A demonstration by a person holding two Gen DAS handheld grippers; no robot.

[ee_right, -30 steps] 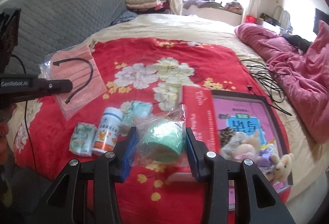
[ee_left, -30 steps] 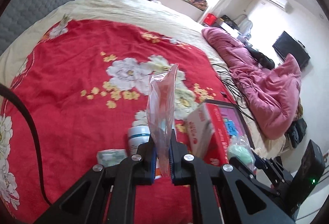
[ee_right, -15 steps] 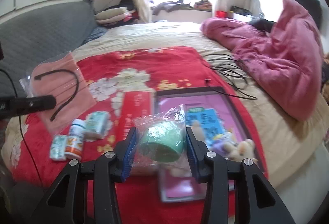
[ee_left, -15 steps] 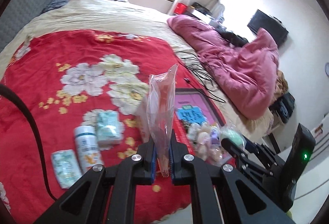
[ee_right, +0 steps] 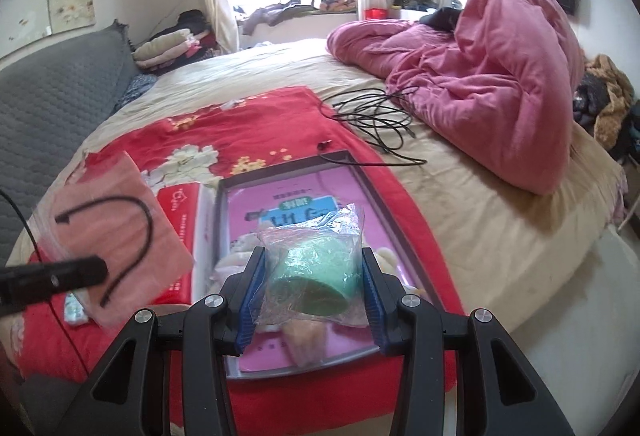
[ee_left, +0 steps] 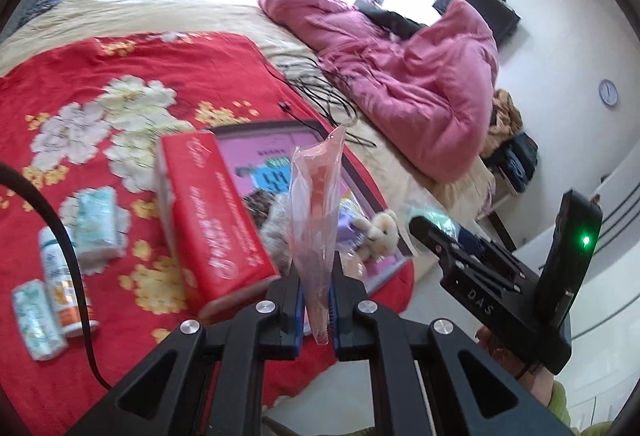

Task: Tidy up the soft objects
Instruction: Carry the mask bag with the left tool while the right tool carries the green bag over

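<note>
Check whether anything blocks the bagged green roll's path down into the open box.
Nothing visible does. The right gripper holds the bagged green roll over the box. Plush toys already lie inside; the red pack sits beside it.

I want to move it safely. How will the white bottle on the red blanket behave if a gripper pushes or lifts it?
The white bottle lies on its side on the soft red blanket, so a push would probably roll it. Its round, smooth-looking body could slip between flat pads. It looks rigid, unlike the small packs beside it; its weight cannot be judged.
</note>
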